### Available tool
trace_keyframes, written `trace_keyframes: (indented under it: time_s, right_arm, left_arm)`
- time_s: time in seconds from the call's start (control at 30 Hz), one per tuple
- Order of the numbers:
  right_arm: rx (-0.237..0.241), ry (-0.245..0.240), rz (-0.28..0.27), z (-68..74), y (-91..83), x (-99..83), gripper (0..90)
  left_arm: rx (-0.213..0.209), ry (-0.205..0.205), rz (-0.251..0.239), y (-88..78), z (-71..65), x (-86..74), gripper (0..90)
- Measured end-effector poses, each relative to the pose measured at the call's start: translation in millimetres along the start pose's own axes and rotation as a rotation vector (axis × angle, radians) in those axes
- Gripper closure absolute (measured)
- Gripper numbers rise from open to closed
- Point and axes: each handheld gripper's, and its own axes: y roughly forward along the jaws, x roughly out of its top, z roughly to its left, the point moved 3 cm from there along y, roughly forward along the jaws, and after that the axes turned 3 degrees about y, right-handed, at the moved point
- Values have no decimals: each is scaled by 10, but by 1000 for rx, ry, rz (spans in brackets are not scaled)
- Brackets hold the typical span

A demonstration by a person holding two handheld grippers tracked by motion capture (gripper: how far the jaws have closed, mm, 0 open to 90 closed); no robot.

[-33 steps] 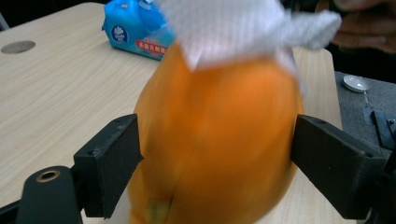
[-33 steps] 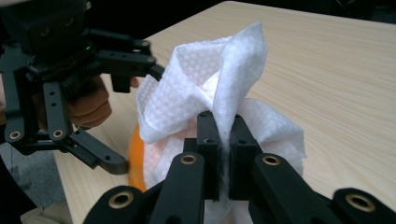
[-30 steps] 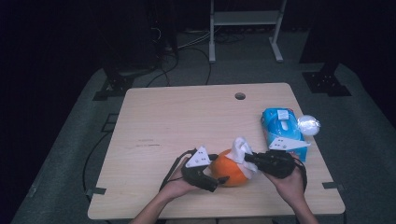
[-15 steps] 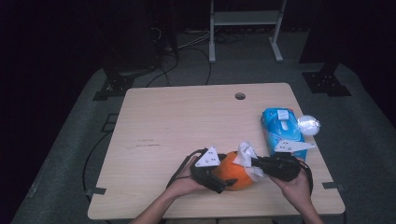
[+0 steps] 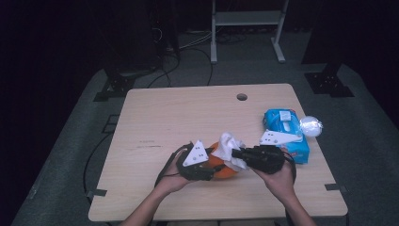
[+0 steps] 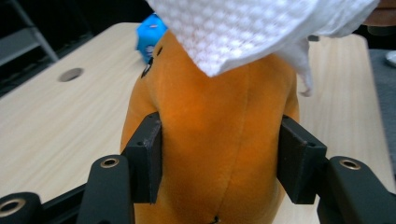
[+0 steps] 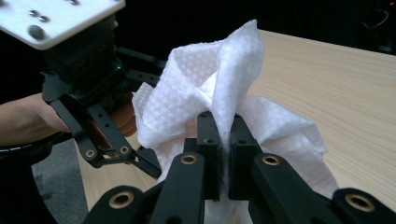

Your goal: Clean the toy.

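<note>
Near table edge: my left gripper (image 6: 219, 168), jaws just closing, clamps the orange plush toy (image 6: 219, 140); my right gripper (image 7: 223, 140) pinches the white embossed paper wipe (image 7: 219, 70) draped over it. Blue wipes pack (image 5: 287, 134) alongside.

The orange toy (image 6: 210, 140) is soft, matt plush; the white wipe (image 7: 219, 70) is dimpled paper cloth (embossed all over); the bench (image 5: 188, 117) is pale, smooth wood grain.
</note>
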Motion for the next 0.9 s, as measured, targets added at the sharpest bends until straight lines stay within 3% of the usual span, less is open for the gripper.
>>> trace_keyframes:
  time_s: [0.07, 0.17, 0.2, 0.27, 0.33, 0.53, 0.63, 0.77, 0.9]
  right_arm:
    - [-1, 7, 23, -55, 78, 0, 853]
    - [-59, 36, 105, -240, 216, -121, 853]
    - [-56, 56, 127, -295, 259, -177, 853]
    - [-50, 83, 146, -339, 322, -255, 853]
    - [-44, 97, 136, -327, 349, -288, 853]
    - [-39, 105, 71, -257, 241, -212, 853]
    - [-31, 113, 74, -226, 234, -218, 852]
    - [-14, 117, 149, -216, 295, -357, 850]
    - [47, 157, 165, -209, 270, -505, 849]
  left_arm:
    - [22, 6, 21, -54, 25, -47, 411]
    - [36, -3, 47, -70, 48, -125, 412]
    - [34, -22, 78, -32, 45, -235, 411]
    - [26, -54, 56, -10, 16, -291, 404]
    - [39, -58, 49, -8, -16, -294, 392]
    - [26, -59, 64, -21, -141, -307, 360]
    - [-14, -57, 69, -34, -231, -295, 349]
    - [-160, -147, 47, -123, -280, -206, 293]
    - [-178, -136, 50, -159, -223, -121, 237]
